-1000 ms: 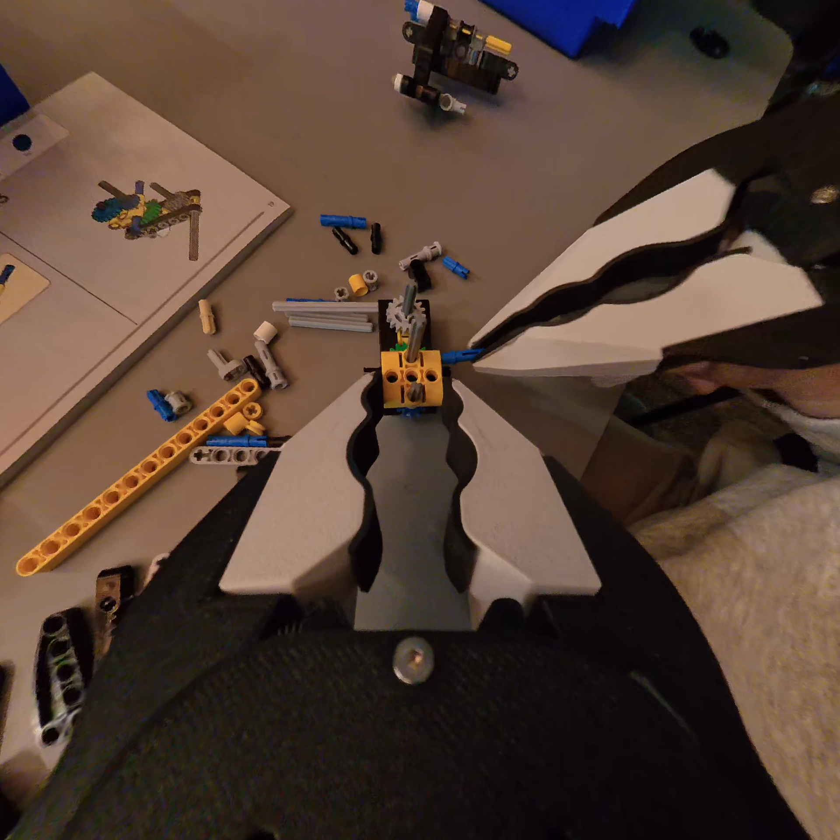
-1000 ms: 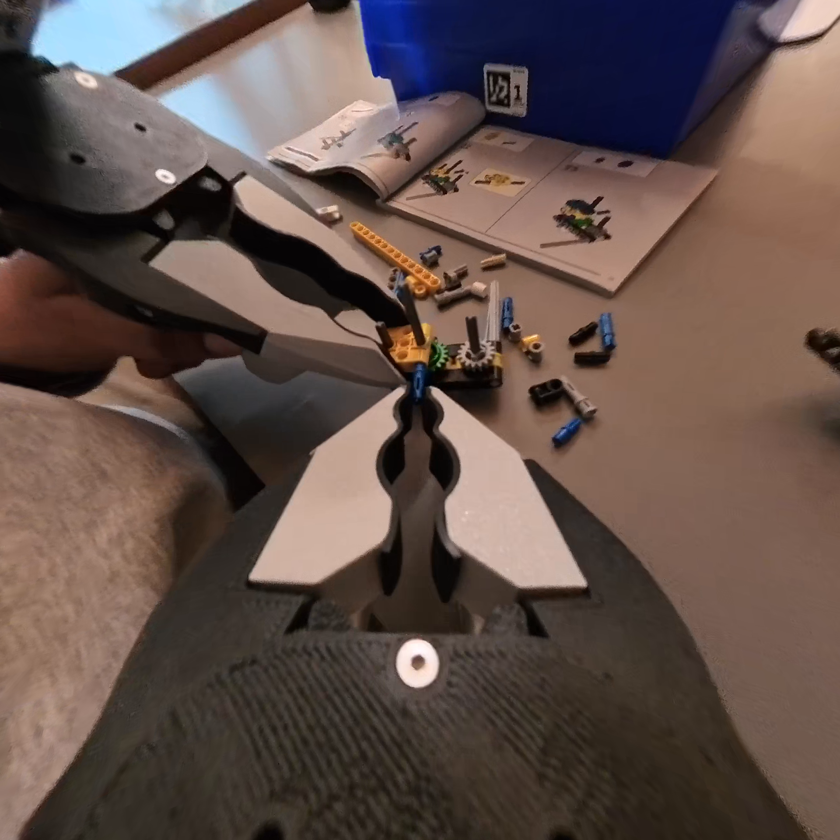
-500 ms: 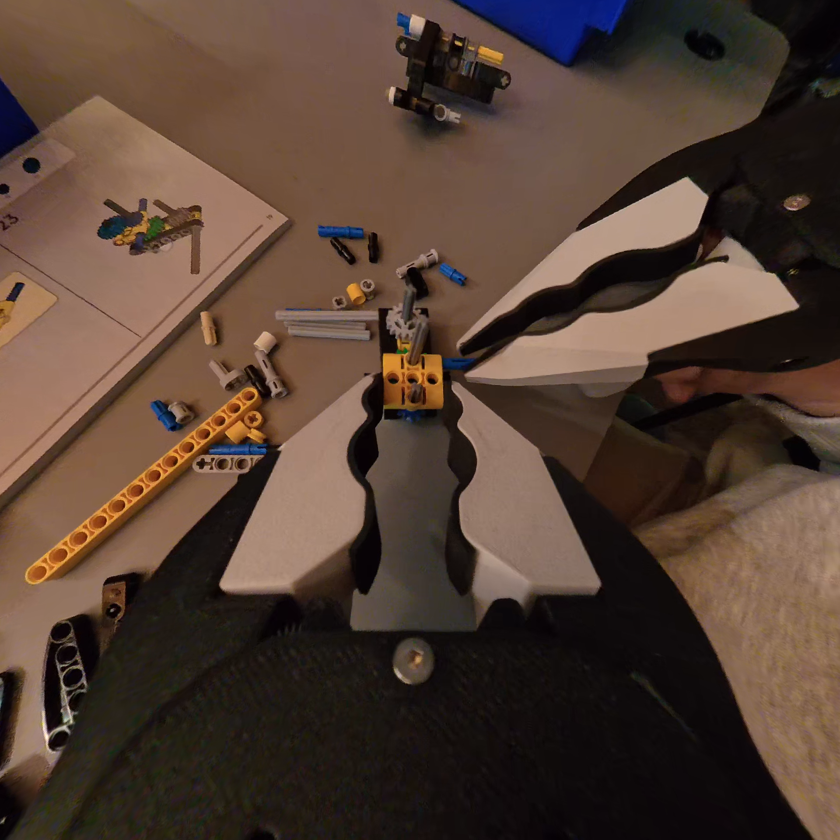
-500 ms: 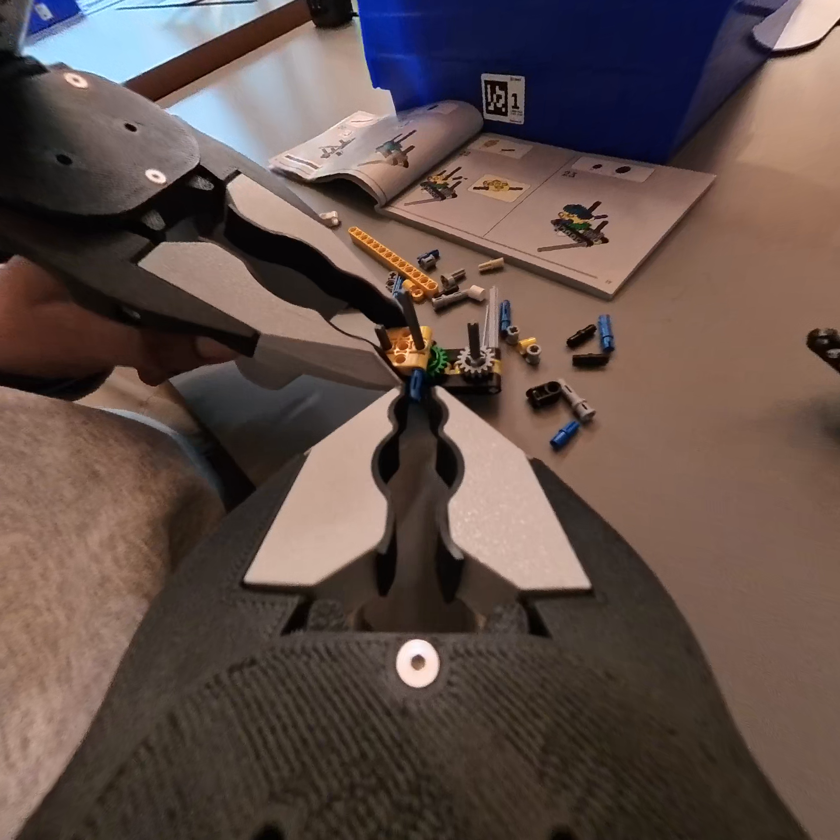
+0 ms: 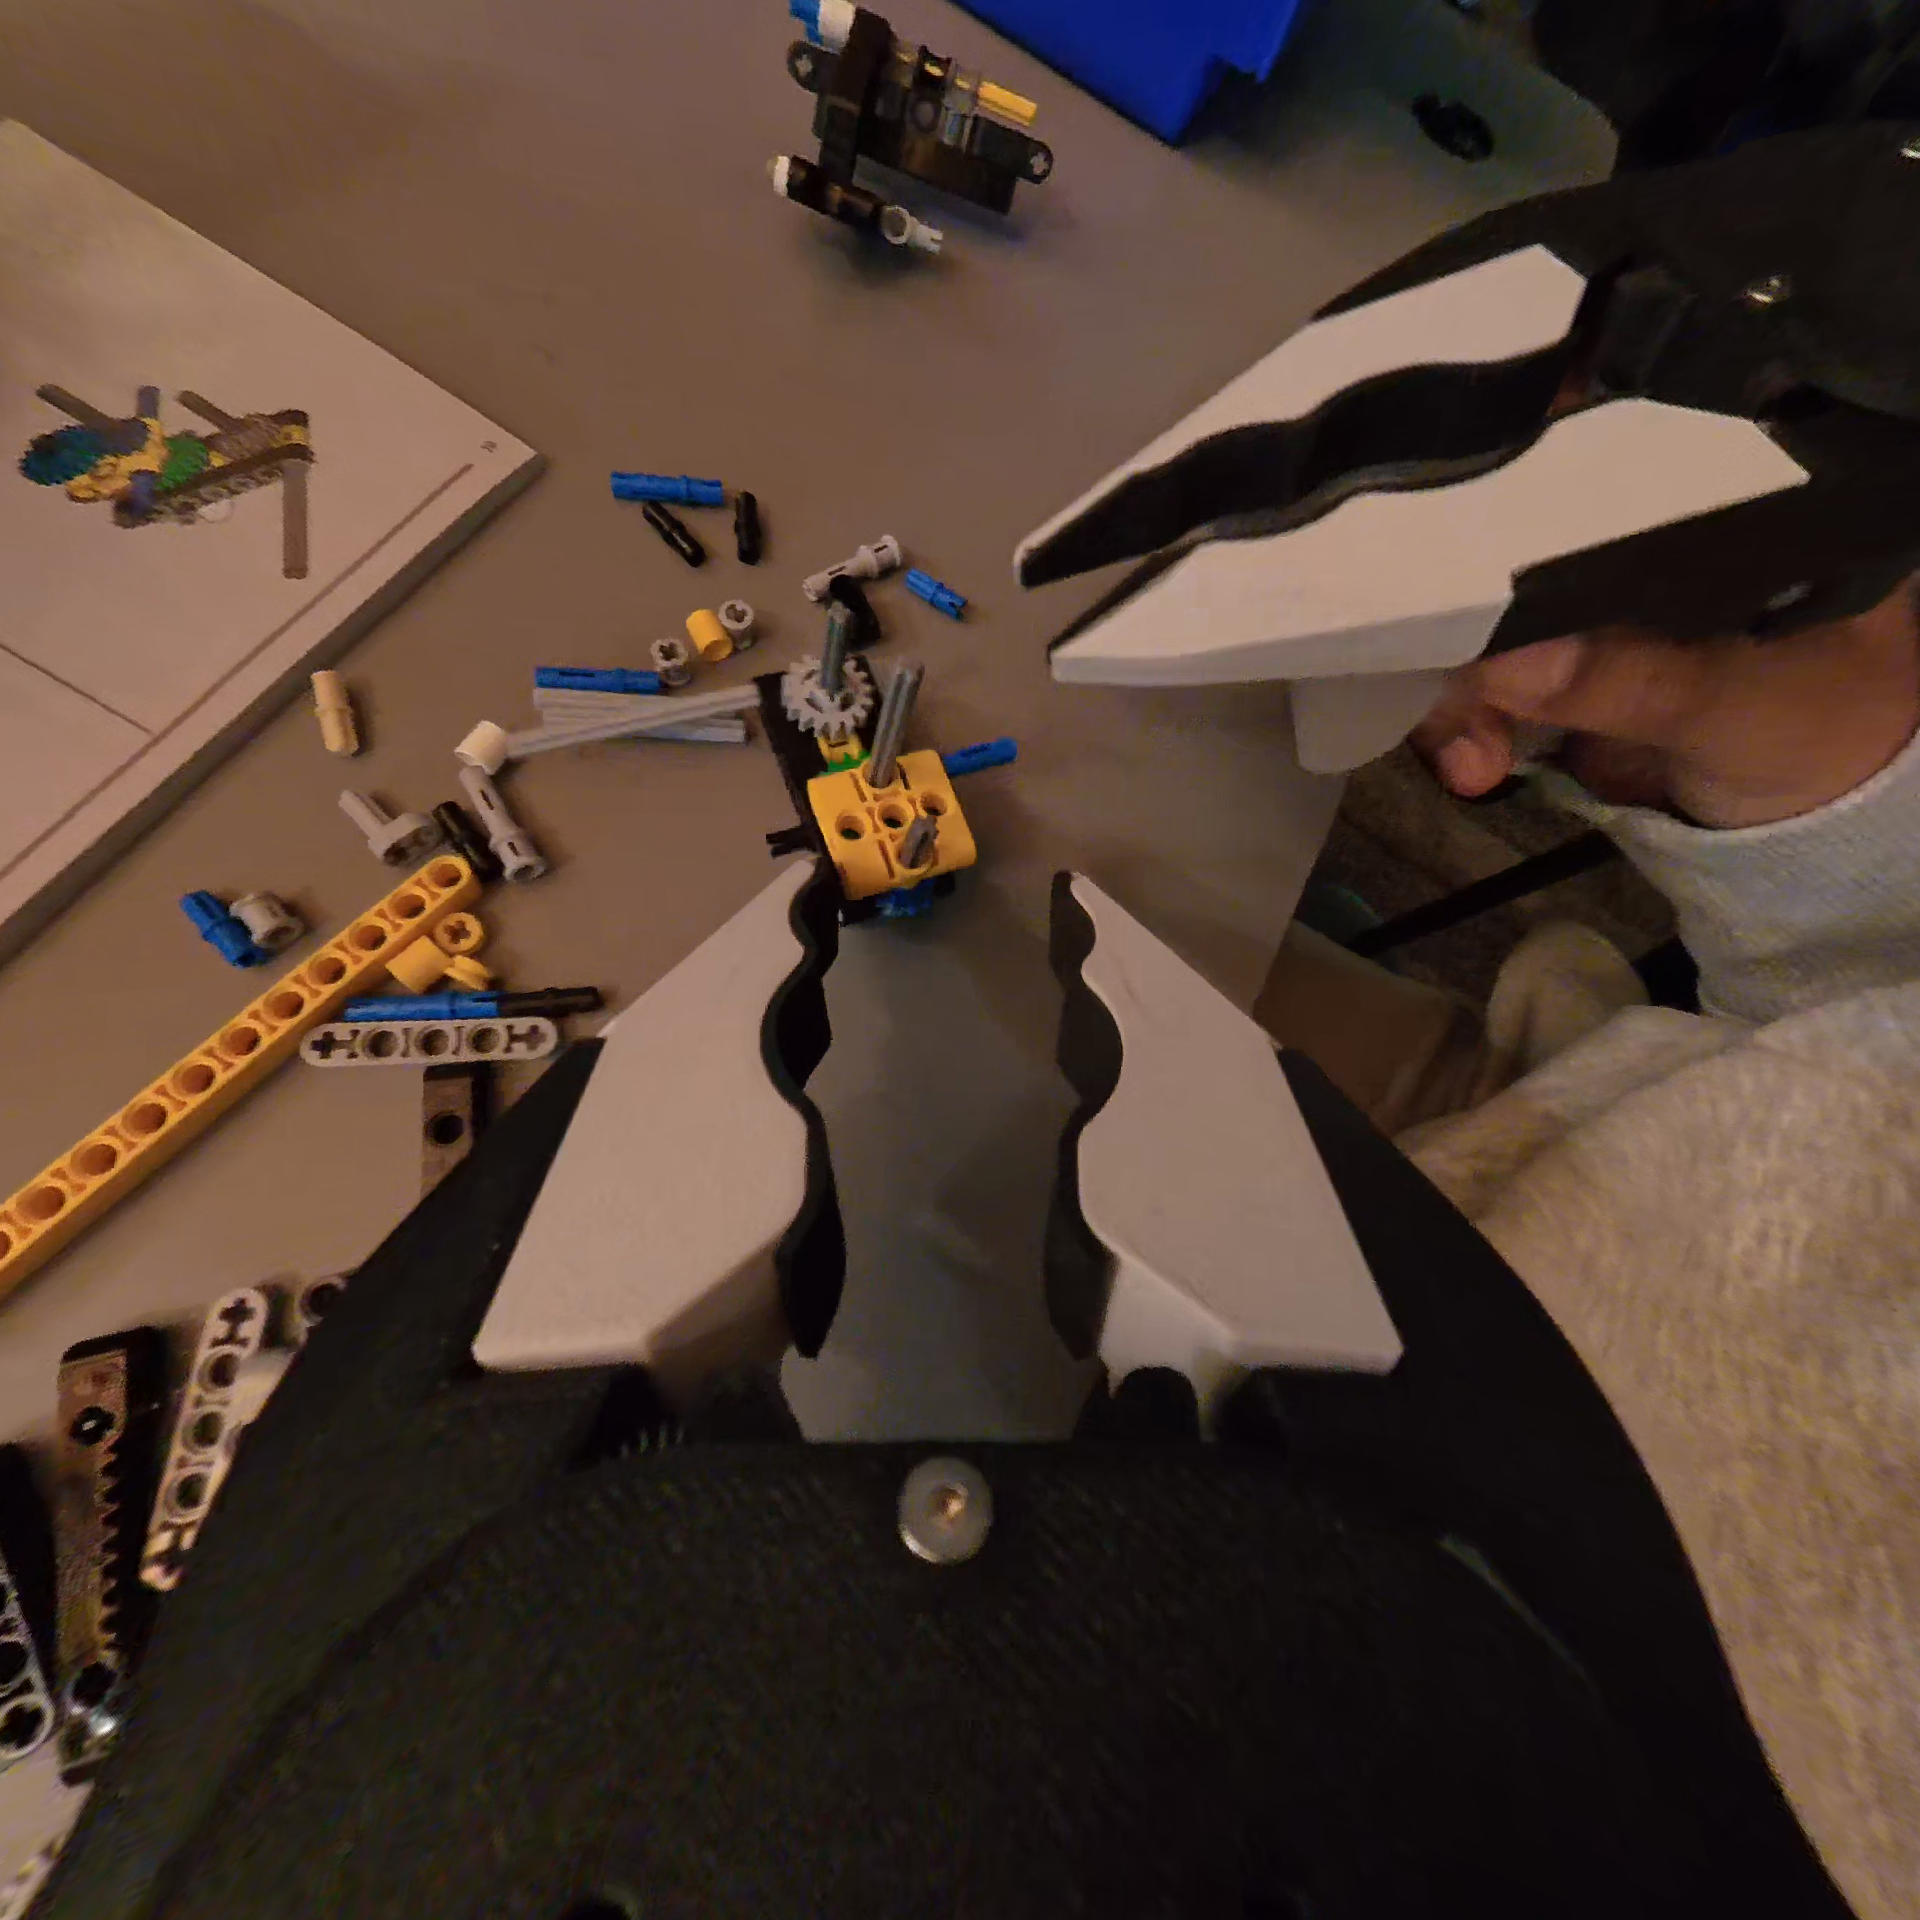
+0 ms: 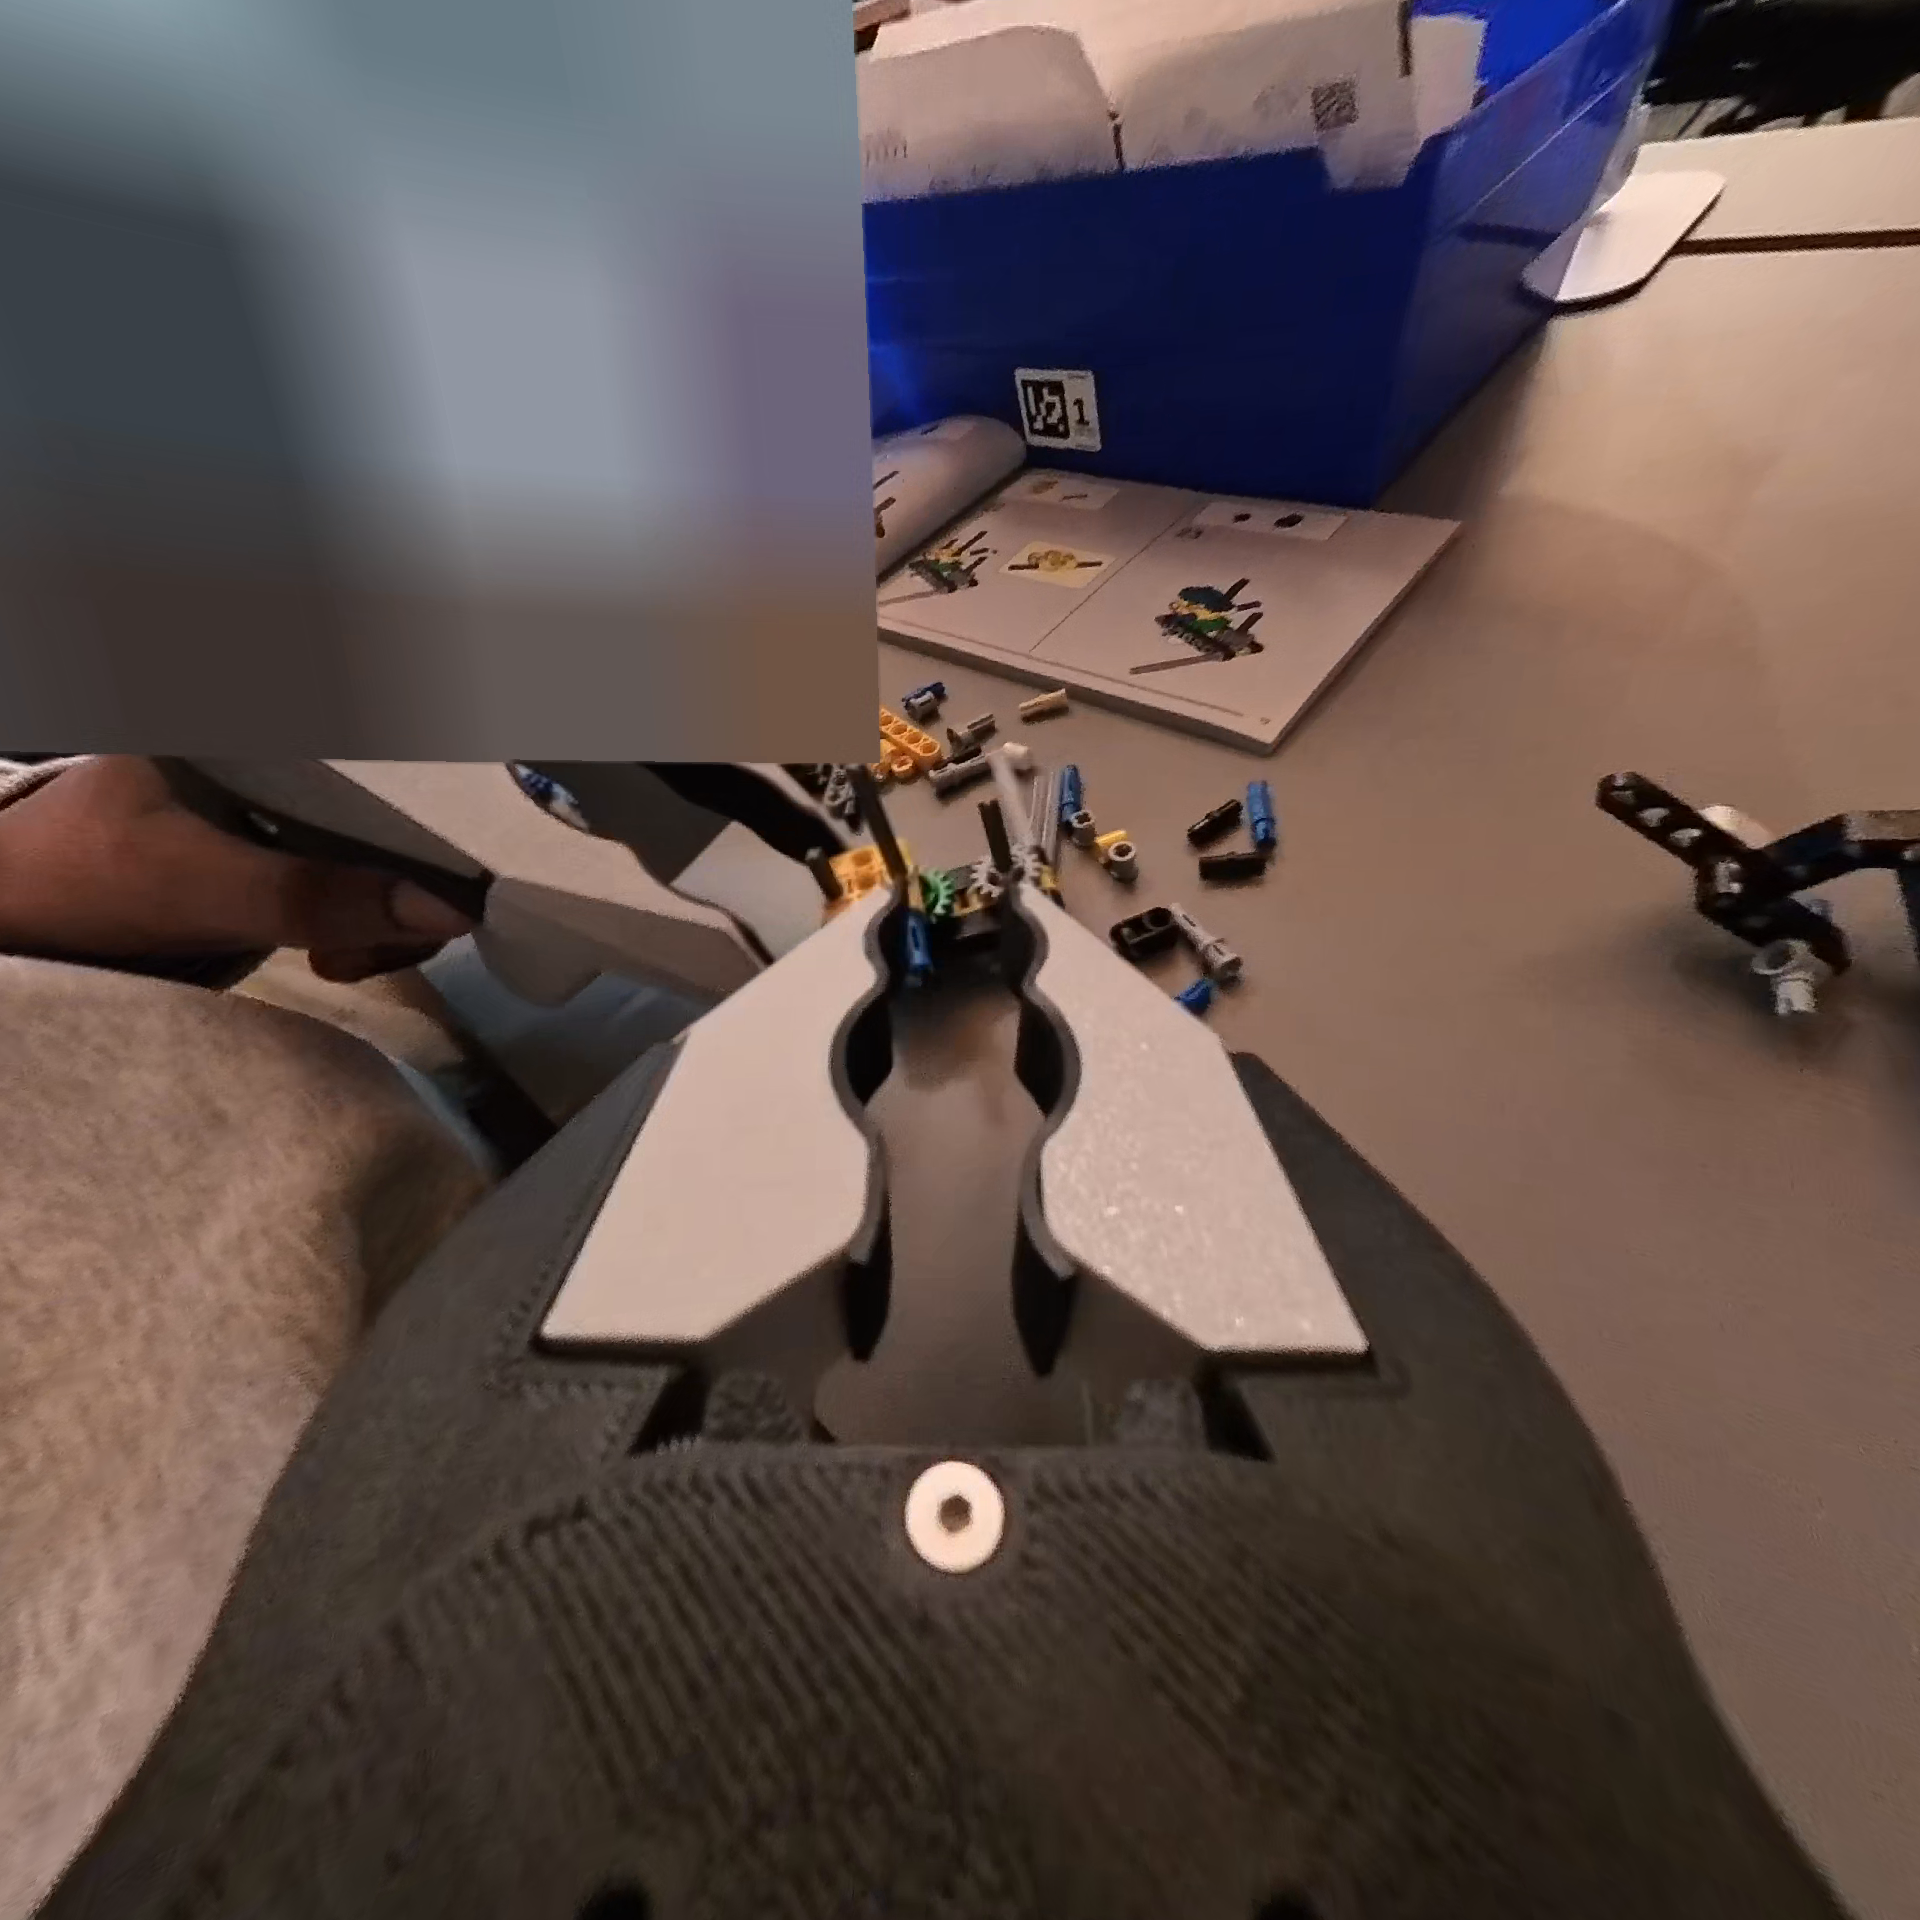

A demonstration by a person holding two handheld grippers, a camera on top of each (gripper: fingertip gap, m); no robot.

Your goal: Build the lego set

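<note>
The small assembly, a yellow block with grey axles, a grey gear and a green gear, rests on the grey table just past my left fingertips. A blue pin sticks out of its right side. My left gripper is open and holds nothing; its left fingertip is beside the block. My right gripper is open, and the assembly and blue pin show in the gap at its tips. In the left wrist view the right gripper hangs up and to the right of the assembly, clear of the pin.
An open instruction booklet lies to the left, before a blue bin. A second black sub-assembly stands farther off. A long yellow beam, grey axles and several loose pins lie around. A person's sleeve fills the right. Across from one pair of fingers to the other is roughly 5 cm.
Both grippers have opened. The left one let go of the assembly, which now sits slightly turned on the table. The right one let go of the blue pin and drew back.
</note>
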